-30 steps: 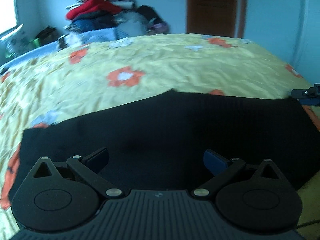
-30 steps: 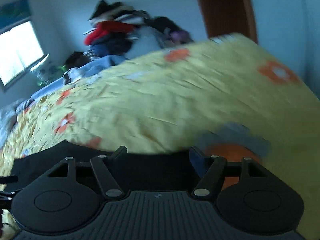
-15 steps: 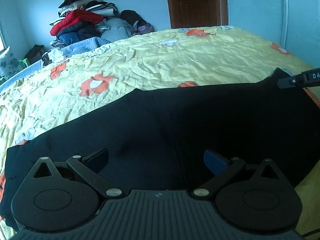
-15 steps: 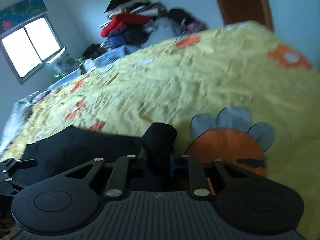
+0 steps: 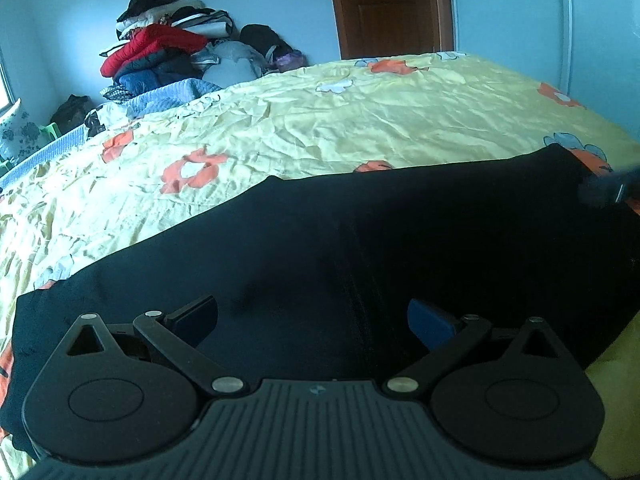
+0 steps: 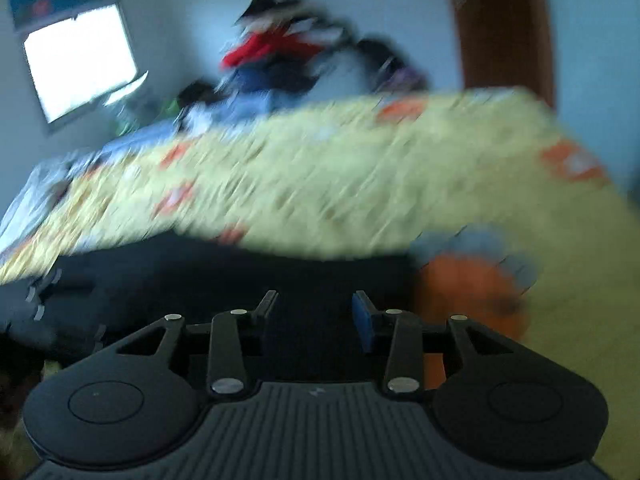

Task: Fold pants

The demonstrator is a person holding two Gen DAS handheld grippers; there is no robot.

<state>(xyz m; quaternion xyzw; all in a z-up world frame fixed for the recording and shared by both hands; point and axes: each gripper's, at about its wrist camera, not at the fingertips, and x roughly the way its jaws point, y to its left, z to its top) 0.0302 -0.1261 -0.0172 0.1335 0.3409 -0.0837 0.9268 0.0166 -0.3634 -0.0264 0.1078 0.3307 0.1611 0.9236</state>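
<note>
Black pants [image 5: 360,248] lie spread flat across the yellow flowered bed sheet [image 5: 360,120]. My left gripper [image 5: 312,312] hovers open over their near edge, with only flat cloth under its blue pads [image 5: 430,320]. The right gripper's tip [image 5: 612,192] shows blurred at the pants' far right corner. In the blurred right wrist view the right gripper [image 6: 316,308] stands over the pants [image 6: 200,272] near an orange flower print [image 6: 468,292]. Its jaws are opening, and the dark cloth lies below them with neither pad pressing on it.
A heap of clothes [image 5: 168,52] is piled against the far wall, beside a brown door [image 5: 388,8]. A bright window [image 6: 80,64] is on the left wall. The bed's right edge drops off close to the pants' right corner.
Half a second ago the right gripper was pinched on a bunched fold of black cloth; now its jaws are apart and the fold is gone. Its view swings and blurs. The left gripper has barely shifted.
</note>
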